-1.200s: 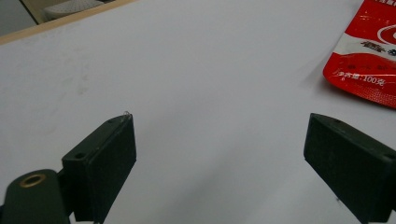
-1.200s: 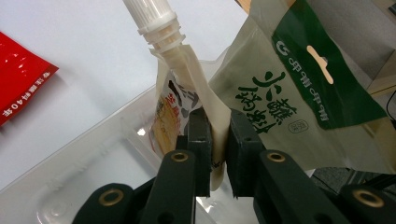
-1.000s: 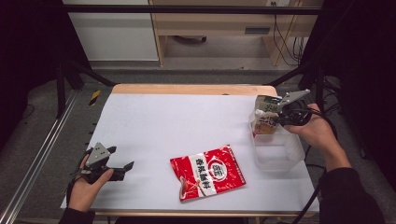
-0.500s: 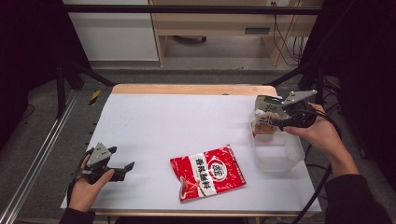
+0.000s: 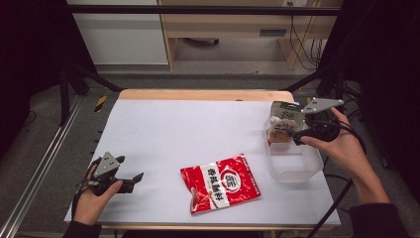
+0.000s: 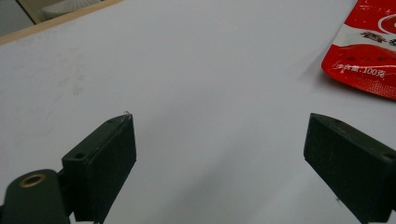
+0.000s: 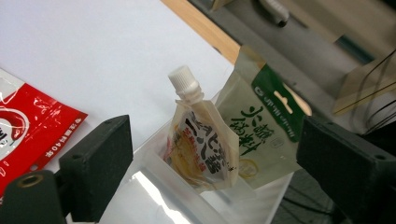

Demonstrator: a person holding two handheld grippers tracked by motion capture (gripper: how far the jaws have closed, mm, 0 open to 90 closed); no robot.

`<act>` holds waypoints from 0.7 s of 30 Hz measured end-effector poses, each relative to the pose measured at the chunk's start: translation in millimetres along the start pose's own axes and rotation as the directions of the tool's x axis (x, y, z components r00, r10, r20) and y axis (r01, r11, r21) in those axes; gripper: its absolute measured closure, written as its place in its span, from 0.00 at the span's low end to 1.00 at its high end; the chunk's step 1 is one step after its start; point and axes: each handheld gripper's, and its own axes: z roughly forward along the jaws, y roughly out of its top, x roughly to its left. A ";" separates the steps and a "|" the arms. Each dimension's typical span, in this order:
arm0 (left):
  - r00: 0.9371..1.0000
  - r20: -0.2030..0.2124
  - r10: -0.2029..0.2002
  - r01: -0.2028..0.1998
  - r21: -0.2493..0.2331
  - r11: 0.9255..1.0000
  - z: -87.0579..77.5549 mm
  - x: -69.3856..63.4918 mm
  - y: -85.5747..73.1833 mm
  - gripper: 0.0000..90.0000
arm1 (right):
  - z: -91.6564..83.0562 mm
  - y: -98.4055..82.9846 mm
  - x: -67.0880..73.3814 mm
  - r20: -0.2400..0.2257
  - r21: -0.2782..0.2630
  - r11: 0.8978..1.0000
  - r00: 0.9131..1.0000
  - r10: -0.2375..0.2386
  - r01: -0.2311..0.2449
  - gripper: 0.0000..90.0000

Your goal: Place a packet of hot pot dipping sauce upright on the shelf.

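The right gripper (image 5: pixel 297 135) had just been opening, nothing between its jaws, above the spouted pouch (image 7: pixel 201 140) standing in the clear bin (image 5: pixel 292 166). The left gripper (image 5: pixel 132 181) rested agape on the table (image 5: pixel 198 124), near the red packet (image 5: pixel 220 182).

Between the wide-apart jaws, which have just been opening, a spouted pouch (image 7: pixel 203 140) stands in the clear bin (image 7: pixel 154 186), touching neither pad; a green-labelled packet (image 7: pixel 261 126) leans behind.
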 end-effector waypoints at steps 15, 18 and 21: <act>0.999 0.035 0.013 -0.014 0.023 1.000 4.7 -8.6 2.1 0.09 | -41.1 5.4 85.9 -0.008 -0.138 0.990 1.000 -0.027 0.025 0.19; 0.999 0.045 0.020 -0.021 0.021 1.000 6.3 -12.1 3.3 0.09 | -37.9 4.5 104.1 -0.023 -0.129 0.992 1.000 -0.007 0.004 0.19; 0.998 0.055 0.028 -0.029 0.023 0.999 8.6 -15.7 4.0 0.08 | -30.4 2.4 114.9 -0.027 -0.120 0.993 0.999 0.018 -0.022 0.20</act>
